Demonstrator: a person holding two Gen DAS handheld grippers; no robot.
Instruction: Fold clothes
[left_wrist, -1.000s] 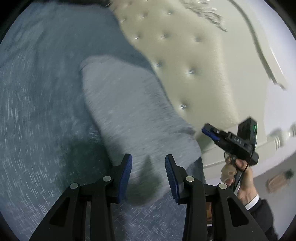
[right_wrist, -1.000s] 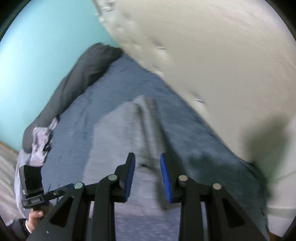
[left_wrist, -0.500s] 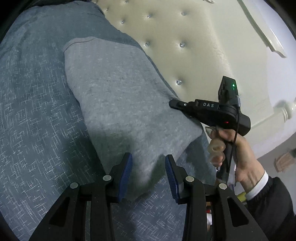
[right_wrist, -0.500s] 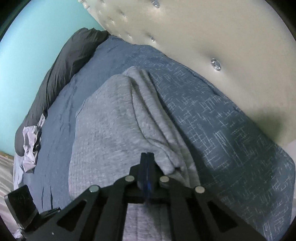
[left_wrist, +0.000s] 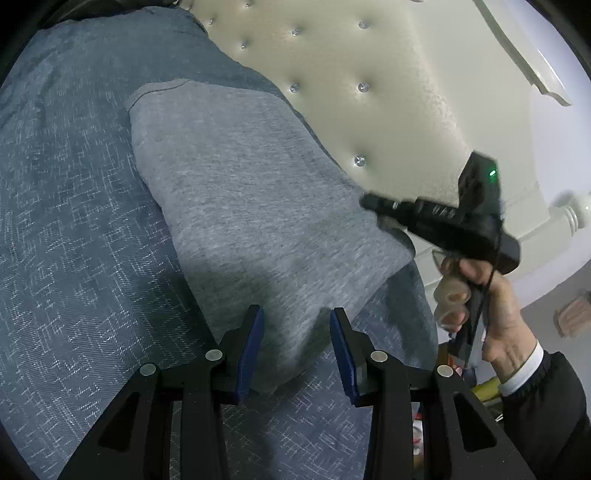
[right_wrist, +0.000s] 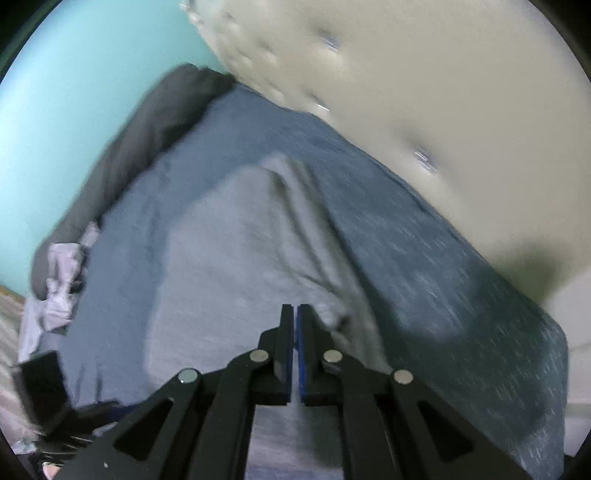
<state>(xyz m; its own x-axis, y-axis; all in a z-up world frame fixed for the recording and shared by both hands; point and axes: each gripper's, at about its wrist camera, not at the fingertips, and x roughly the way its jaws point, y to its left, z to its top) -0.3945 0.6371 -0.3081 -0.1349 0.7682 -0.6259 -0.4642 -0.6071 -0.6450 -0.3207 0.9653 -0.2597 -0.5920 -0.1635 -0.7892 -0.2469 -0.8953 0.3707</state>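
Left gripper (left_wrist: 297, 345), jaws apart, over grey garment (left_wrist: 251, 206) on blue bedspread (left_wrist: 81, 229).

A bed covered in a blue-grey patterned bedspread (left_wrist: 74, 229) fills most of both views; behind it rises a cream tufted headboard (left_wrist: 369, 92) studded with shiny buttons, edged by a carved white frame (left_wrist: 532, 77); a turquoise wall (right_wrist: 74, 92) stands beyond the far side; a dark rolled duvet (right_wrist: 147, 133) lies along that edge; a pale crumpled cloth (right_wrist: 62, 284) sits at its end.
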